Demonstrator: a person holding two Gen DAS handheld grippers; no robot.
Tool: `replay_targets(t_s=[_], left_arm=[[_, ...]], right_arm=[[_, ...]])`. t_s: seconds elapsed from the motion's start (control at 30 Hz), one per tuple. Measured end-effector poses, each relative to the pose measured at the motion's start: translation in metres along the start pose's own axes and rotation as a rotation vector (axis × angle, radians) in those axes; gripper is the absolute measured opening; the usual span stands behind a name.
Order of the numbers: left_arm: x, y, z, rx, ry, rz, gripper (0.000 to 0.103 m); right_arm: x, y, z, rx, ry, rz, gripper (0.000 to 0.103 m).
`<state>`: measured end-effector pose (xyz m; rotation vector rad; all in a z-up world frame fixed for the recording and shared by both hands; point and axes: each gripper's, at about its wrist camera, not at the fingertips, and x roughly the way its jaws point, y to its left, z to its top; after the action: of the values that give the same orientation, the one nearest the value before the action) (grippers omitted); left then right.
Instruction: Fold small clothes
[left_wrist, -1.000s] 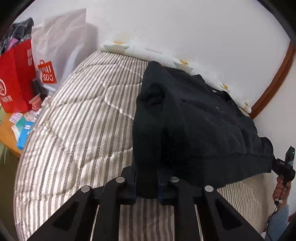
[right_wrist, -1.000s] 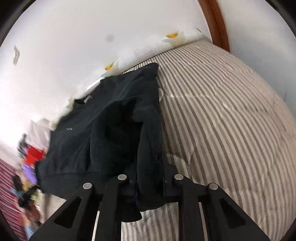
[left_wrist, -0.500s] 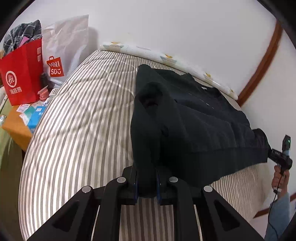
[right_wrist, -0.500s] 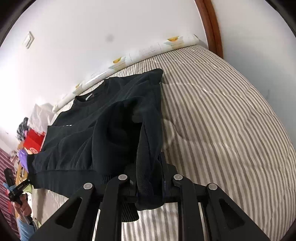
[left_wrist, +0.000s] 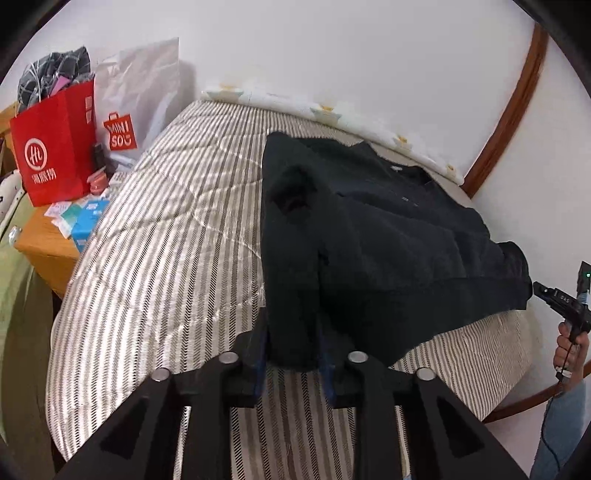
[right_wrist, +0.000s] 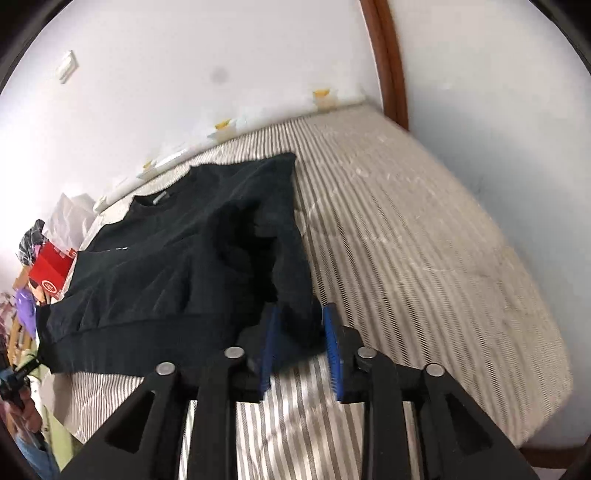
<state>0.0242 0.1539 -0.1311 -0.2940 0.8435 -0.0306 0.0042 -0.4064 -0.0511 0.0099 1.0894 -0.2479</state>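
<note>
A black sweatshirt (left_wrist: 388, 236) lies on the striped bed (left_wrist: 166, 240), its sleeves folded in over the body. My left gripper (left_wrist: 291, 354) has its jaws a little apart, with the left sleeve cuff still between the pads. In the right wrist view the sweatshirt (right_wrist: 177, 258) lies to the left. My right gripper (right_wrist: 301, 343) is open, its blue pads apart, and the right sleeve cuff rests loose between them on the bed (right_wrist: 424, 258).
A wooden side table (left_wrist: 48, 243) with a red bag (left_wrist: 55, 147), a white bag (left_wrist: 136, 96) and small packets stands left of the bed. A white wall runs behind. A wooden frame (left_wrist: 513, 99) edges the right side.
Both grippers lowered toward the bed's front edge with the sleeve cuffs. Both sets of jaws have spread, the right more clearly, loosening the cuffs.
</note>
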Motion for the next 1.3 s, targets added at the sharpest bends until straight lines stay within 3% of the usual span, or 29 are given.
replay_targets(t_s=[0.07, 0.2, 0.3, 0.47, 0.6, 0.67, 0.7, 0.73, 0.77, 0.8, 0.97, 1.07, 1.3], left_arm=[[-0.008, 0.001, -0.001, -0.004, -0.028, 0.001, 0.036], [-0.027, -0.004, -0.001, 0.011, -0.078, -0.044, 0.047], [-0.034, -0.014, -0.001, 0.048, -0.094, -0.069, 0.048], [-0.017, -0.031, -0.002, 0.082, -0.056, -0.087, 0.048], [0.010, -0.032, 0.003, 0.045, 0.007, -0.076, 0.048], [0.023, -0.032, 0.004, 0.030, 0.042, -0.076, 0.048], [0.028, -0.033, 0.005, 0.026, 0.056, -0.076, 0.044], [0.031, -0.033, 0.006, 0.023, 0.065, -0.087, 0.023], [0.033, -0.033, 0.007, 0.020, 0.073, -0.095, 0.012], [0.032, -0.034, 0.009, 0.017, 0.068, -0.099, 0.008], [0.005, -0.038, 0.036, 0.018, -0.023, -0.176, 0.007], [0.001, -0.043, 0.060, 0.022, -0.063, -0.174, 0.007], [0.024, -0.046, 0.113, -0.041, -0.079, -0.181, 0.007]], right_arm=[[-0.018, 0.007, -0.004, -0.023, -0.055, -0.004, 0.045], [-0.026, 0.028, -0.011, -0.084, -0.084, 0.023, 0.045], [-0.011, 0.046, -0.013, -0.126, -0.070, 0.010, 0.045], [0.019, 0.054, -0.013, -0.115, -0.028, 0.001, 0.045], [0.038, 0.053, -0.015, -0.070, 0.002, -0.001, 0.045], [0.038, 0.053, -0.015, -0.059, -0.005, -0.004, 0.036], [0.037, 0.054, -0.015, -0.061, -0.009, -0.011, 0.030], [0.035, 0.056, -0.015, -0.076, -0.014, -0.040, 0.020], [0.033, 0.057, -0.015, -0.087, -0.016, -0.045, 0.010], [0.028, 0.057, -0.015, -0.097, -0.023, -0.026, 0.008], [-0.007, 0.053, 0.000, -0.052, -0.090, 0.107, 0.005], [-0.018, 0.054, 0.021, -0.012, -0.136, 0.158, 0.005], [0.002, 0.057, 0.070, 0.093, -0.173, 0.221, 0.005]])
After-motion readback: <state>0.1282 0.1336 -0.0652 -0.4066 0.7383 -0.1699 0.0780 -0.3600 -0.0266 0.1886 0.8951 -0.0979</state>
